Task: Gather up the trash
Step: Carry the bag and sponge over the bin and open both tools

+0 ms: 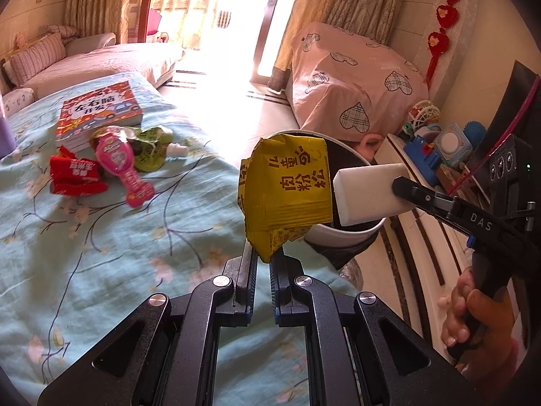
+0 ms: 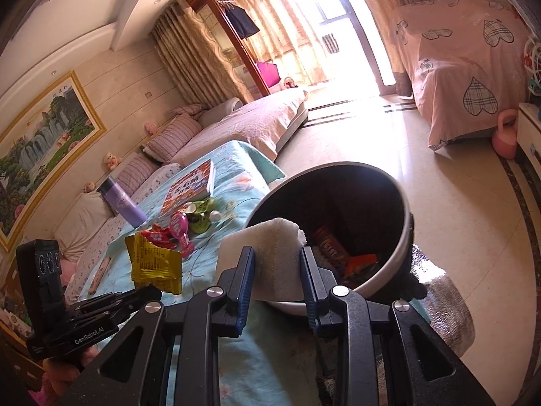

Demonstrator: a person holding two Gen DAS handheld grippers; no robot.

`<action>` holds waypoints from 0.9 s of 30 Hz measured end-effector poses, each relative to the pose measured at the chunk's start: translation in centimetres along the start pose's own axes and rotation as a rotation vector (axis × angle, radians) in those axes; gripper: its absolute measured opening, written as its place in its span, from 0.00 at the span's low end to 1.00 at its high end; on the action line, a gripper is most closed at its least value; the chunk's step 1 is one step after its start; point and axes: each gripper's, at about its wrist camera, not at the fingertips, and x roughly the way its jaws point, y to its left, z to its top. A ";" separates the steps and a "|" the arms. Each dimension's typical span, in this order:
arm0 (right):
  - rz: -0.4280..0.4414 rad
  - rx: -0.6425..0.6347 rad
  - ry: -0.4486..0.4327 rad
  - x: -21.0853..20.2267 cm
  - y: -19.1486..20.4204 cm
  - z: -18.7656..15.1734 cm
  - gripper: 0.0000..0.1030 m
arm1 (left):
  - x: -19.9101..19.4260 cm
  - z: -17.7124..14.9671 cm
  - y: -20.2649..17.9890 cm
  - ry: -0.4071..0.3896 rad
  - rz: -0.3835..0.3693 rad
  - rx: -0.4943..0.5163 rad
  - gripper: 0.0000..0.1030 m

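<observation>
My left gripper (image 1: 263, 257) is shut on a yellow snack wrapper (image 1: 287, 189) and holds it up beside the rim of the white trash bin (image 1: 341, 237). My right gripper (image 2: 277, 253) is shut on a white sponge block (image 2: 270, 240), also seen in the left wrist view (image 1: 368, 193), held over the bin (image 2: 402, 237). Inside the bin lie a red packet and an orange wrapper (image 2: 361, 262). On the blue bed cover remain a red wrapper (image 1: 76, 176), a pink pouch (image 1: 121, 162) and a green pouch (image 1: 152, 149). The yellow wrapper also shows in the right wrist view (image 2: 155, 264).
A children's book (image 1: 98, 111) lies behind the wrappers. A purple bottle (image 2: 120, 203) stands on the bed. A silver padded stool (image 2: 443, 311) sits under the bin. Toys (image 1: 436, 149) crowd a shelf at right. A sofa (image 1: 98, 61) and pink-covered furniture (image 1: 355, 77) stand farther back.
</observation>
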 end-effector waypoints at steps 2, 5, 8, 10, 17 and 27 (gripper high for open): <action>-0.008 0.002 -0.003 0.0 -0.5 0.3 0.26 | 0.4 0.4 -0.4 0.003 -0.007 0.006 0.06; -0.020 0.004 -0.003 0.3 -1.0 0.5 0.26 | 1.0 0.9 -1.1 0.010 -0.019 0.017 0.06; -0.034 0.010 -0.005 0.5 -1.6 0.9 0.26 | 1.8 1.5 -2.0 0.021 -0.032 0.031 0.06; -0.044 0.011 -0.006 0.7 -1.7 1.1 0.27 | 2.4 1.9 -2.6 0.035 -0.044 0.037 0.06; -0.066 0.014 -0.011 0.8 -2.8 2.1 0.26 | 4.5 3.0 -3.9 0.073 -0.064 0.059 0.06; -0.079 0.024 -0.004 1.1 -4.3 2.6 0.27 | 6.6 3.5 -4.9 0.116 -0.064 0.071 0.06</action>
